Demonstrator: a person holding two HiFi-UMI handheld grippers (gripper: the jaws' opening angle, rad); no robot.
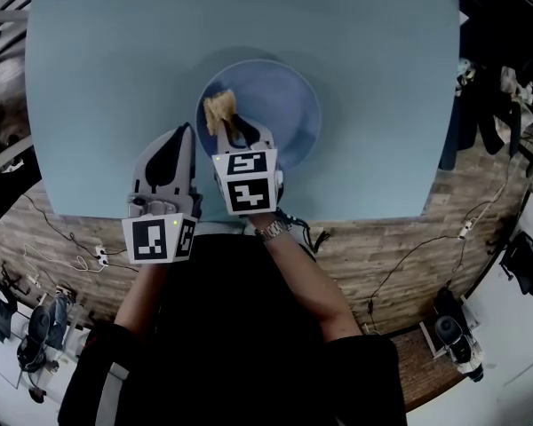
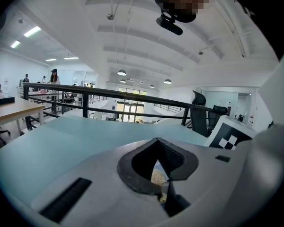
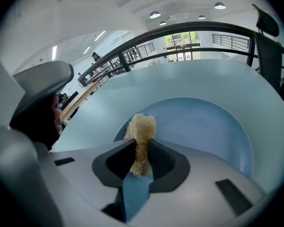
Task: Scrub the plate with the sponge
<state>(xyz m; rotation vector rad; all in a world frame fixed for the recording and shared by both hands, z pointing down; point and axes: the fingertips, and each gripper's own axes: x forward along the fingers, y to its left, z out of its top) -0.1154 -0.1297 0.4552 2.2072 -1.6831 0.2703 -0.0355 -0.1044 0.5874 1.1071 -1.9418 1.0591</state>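
Floor: brown wood-plank floor [image 1: 400, 242].
Railing: black metal railing [image 2: 109, 94] beyond the bench.
Ceiling: white ceiling [image 2: 132, 27], round pendant lamps [image 2: 121, 73] lit.

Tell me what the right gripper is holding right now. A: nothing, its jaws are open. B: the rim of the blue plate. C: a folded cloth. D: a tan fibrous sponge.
D: in the right gripper view, the right gripper has its jaws shut on the tan sponge, which sticks out over the blue plate.
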